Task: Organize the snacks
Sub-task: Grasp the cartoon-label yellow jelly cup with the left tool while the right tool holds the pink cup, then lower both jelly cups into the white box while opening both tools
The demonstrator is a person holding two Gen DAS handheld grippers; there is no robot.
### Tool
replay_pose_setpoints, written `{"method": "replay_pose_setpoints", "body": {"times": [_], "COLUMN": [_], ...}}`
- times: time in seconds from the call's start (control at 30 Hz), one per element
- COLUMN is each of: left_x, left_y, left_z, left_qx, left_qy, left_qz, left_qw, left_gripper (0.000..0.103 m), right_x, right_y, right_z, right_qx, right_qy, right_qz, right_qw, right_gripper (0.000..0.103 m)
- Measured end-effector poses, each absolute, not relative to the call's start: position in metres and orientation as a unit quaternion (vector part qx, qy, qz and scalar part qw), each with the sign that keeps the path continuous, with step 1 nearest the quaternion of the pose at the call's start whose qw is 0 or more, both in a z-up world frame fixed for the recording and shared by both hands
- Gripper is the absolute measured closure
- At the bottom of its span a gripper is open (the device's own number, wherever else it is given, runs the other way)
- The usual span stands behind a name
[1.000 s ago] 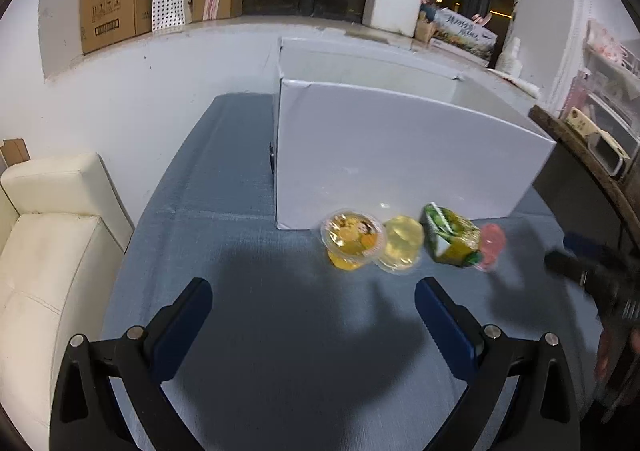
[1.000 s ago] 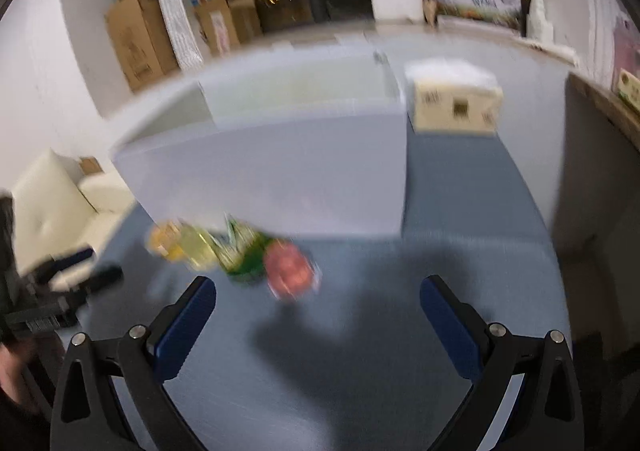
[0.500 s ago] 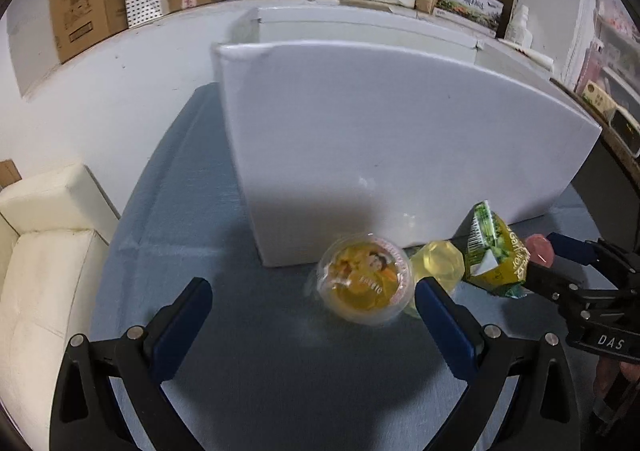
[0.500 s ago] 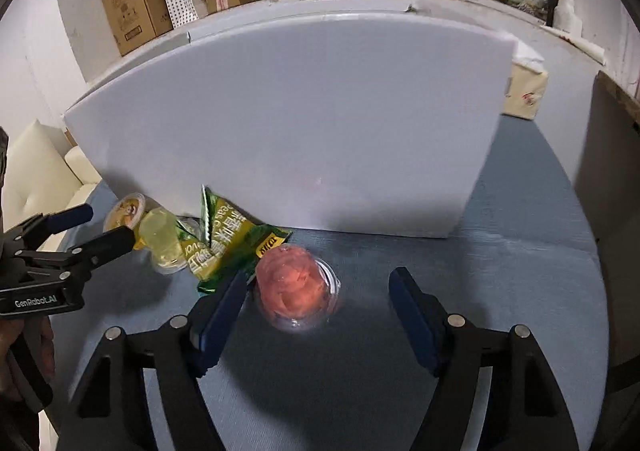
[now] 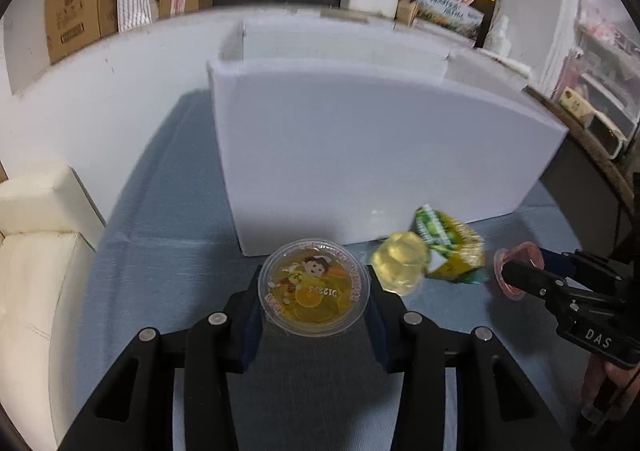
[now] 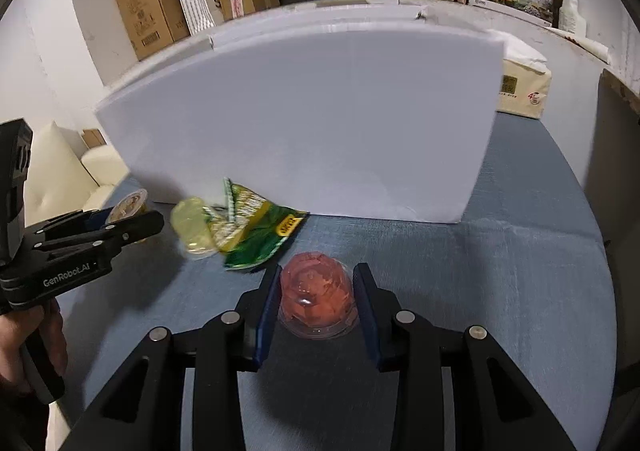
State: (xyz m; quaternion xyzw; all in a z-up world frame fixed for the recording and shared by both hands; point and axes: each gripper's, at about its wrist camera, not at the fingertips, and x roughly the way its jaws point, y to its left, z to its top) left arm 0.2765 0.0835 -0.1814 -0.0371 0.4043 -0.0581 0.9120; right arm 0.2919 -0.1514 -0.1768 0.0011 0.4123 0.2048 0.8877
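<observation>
Both grippers newly closed: left gripper jaws clamp orange jelly cup, right gripper jaws clamp red jelly cup; lifts toward white box likely next.

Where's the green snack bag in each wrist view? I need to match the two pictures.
Left wrist: green snack bag lies right of centre, between the pale yellow jelly cup and the right gripper.
Right wrist: green snack bag lies left of centre, by the same pale yellow jelly cup.
Shared landmark: the white box just behind it.
</observation>
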Motion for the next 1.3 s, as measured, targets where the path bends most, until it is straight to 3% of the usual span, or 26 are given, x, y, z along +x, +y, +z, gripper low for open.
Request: {"method": "replay_pose_setpoints", "body": {"times": [0.3, 0.57, 0.63, 0.67, 1.03, 1.07, 1.1, 1.13, 1.17, 1.3], "left_x": [0.231, 0.273, 0.291, 0.299, 0.381, 0.383, 0.384, 0.386, 0.387, 0.385], "left_y": [0.073, 0.074, 0.073, 0.072, 0.059, 0.059, 0.059, 0.058, 0.058, 0.054], "left_z": [-0.108, -0.050, -0.046, -0.046, -0.086, -0.089, -0.091, -0.095, -0.098, -0.103], "left_qx": [-0.032, -0.032, -0.039, -0.038, -0.001, 0.000, 0.003, 0.003, -0.003, 0.004], "left_qy": [0.340, 0.306, 0.305, 0.306, 0.368, 0.369, 0.372, 0.377, 0.382, 0.388], "left_qz": [-0.091, -0.090, -0.088, -0.087, -0.072, -0.068, -0.060, -0.050, -0.051, -0.059], "left_qw": [0.936, 0.947, 0.948, 0.947, 0.927, 0.927, 0.926, 0.925, 0.923, 0.920], "left_gripper": [0.055, 0.055, 0.055, 0.055, 0.052, 0.048, 0.026, 0.000, 0.000, 0.000], "right_x": [0.247, 0.287, 0.307, 0.315, 0.374, 0.376, 0.377, 0.378, 0.379, 0.376], "right_y": [-0.159, -0.157, -0.157, -0.155, -0.155, -0.157, -0.159, -0.161, -0.164, -0.170], "right_z": [-0.105, -0.055, -0.052, -0.051, -0.065, -0.067, -0.070, -0.073, -0.075, -0.077], "right_qx": [0.010, 0.029, 0.032, 0.032, 0.022, 0.019, 0.016, 0.016, 0.020, 0.031], "right_qy": [0.339, 0.295, 0.298, 0.298, 0.326, 0.330, 0.335, 0.338, 0.341, 0.337], "right_qz": [0.230, 0.245, 0.241, 0.241, 0.211, 0.208, 0.200, 0.194, 0.191, 0.184], "right_qw": [0.912, 0.923, 0.923, 0.923, 0.921, 0.921, 0.921, 0.921, 0.920, 0.923], "right_gripper": [0.064, 0.064, 0.065, 0.073, 0.078, 0.075, 0.070, 0.052, 0.031, 0.028]}}
